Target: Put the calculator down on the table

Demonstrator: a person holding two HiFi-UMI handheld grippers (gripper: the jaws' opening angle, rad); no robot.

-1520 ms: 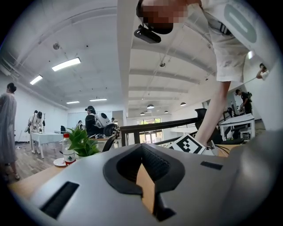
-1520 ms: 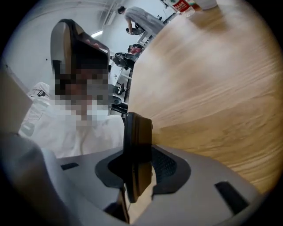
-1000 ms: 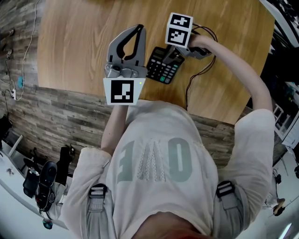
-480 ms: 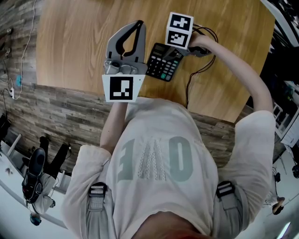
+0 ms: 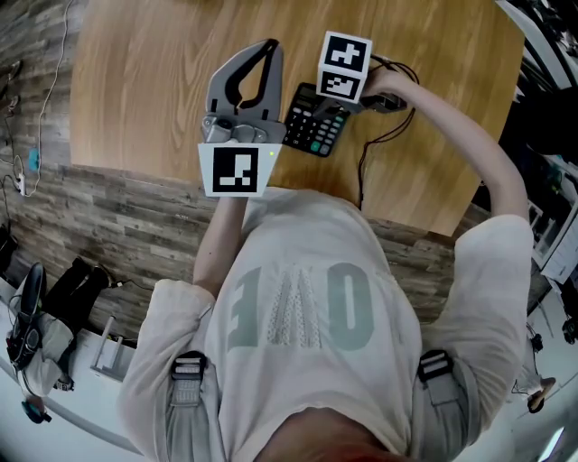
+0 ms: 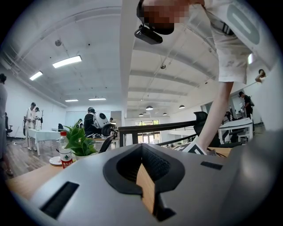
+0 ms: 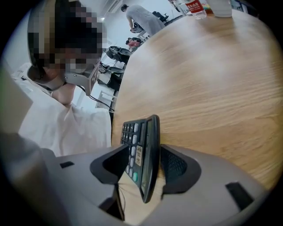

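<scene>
Calculator (image 5: 312,129) between opening fingers of right gripper (image 7: 142,152), over table (image 5: 144,81); left gripper (image 5: 268,47) just beside — fingers together

From the head view I lose the right side of the calculator (image 5: 309,126) under the marker cube (image 5: 343,65) of the right tongs (image 7: 145,152), whose jaw tips are hidden there too. In the right gripper view the jaws are opening with the calculator between them. Its near end sinks behind the tongs' body, and I cannot tell whether the pad at the calculator's back touches it. Beyond the calculator, the tabletop (image 7: 212,79) runs off the frame, and a bottle (image 7: 195,7) is cut by the top edge.
</scene>
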